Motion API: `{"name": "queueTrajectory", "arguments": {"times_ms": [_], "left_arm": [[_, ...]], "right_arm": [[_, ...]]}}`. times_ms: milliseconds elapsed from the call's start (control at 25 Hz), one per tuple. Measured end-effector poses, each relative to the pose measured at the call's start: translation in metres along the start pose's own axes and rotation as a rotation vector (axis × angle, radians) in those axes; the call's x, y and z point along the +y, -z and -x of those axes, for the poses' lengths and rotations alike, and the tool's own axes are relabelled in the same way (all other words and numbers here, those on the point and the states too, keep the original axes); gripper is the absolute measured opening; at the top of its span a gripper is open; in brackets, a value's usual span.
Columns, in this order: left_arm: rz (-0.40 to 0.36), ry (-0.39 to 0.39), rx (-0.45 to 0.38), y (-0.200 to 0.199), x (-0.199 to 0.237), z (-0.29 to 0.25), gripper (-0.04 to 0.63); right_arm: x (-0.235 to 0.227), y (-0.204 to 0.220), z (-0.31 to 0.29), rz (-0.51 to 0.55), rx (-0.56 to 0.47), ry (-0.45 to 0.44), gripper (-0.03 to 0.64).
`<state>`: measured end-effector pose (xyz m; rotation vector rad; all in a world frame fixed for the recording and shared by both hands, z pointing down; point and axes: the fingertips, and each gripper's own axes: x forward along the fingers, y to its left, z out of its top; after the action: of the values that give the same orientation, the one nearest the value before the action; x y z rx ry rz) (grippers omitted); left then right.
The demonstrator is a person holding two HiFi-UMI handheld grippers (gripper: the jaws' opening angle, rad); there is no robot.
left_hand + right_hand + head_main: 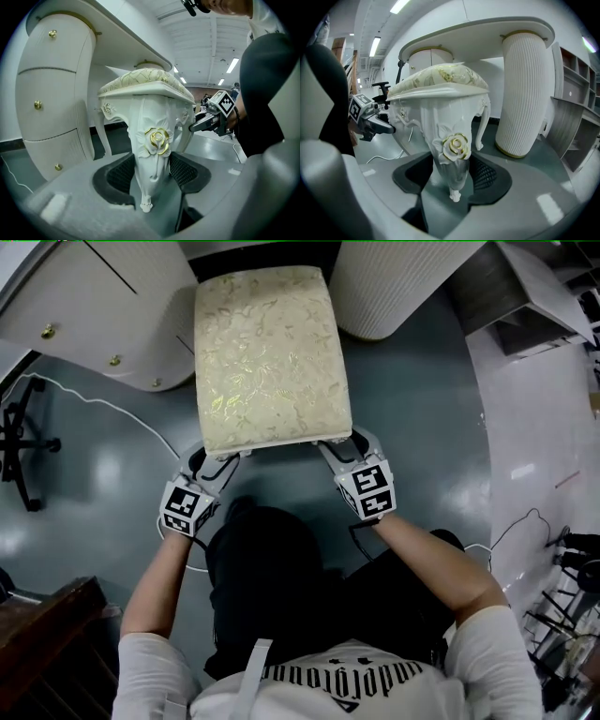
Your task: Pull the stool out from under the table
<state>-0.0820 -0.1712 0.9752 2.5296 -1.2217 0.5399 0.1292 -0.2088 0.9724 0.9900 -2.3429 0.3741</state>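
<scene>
So the white carved stool with the cream-and-gold floral cushion point(270, 357) stands on the grey floor point(422, 409), far end between the white worktop point(84, 306) pedestals, with left claw point(221, 461) and right claw point(336, 448) each clamped around a rose-carved front leg point(152, 154).

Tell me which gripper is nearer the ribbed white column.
Right. Right gripper grips the stool leg nearest the ribbed column; left gripper grips the opposite front leg, farther off.
</scene>
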Motion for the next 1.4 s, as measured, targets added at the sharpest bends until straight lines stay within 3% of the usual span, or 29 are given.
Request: {"name": "queueTrajectory", "arguments": {"times_ms": [200,920,1400], "left_arm": [[-0.003,0.011,0.008,0.018,-0.021,0.028,0.239],[0.039,0.043,0.072,0.014,-0.020,0.035,0.242],[0.034,0.061,0.010,0.008,-0.035,0.070,0.267]], "right_arm": [[0.031,0.017,0.021,0.008,0.009,-0.026,0.236],[0.040,0.016,0.025,-0.025,0.084,-0.116,0.239],[0.057,0.004,0.059,0.026,0.028,-0.145,0.278]]}}
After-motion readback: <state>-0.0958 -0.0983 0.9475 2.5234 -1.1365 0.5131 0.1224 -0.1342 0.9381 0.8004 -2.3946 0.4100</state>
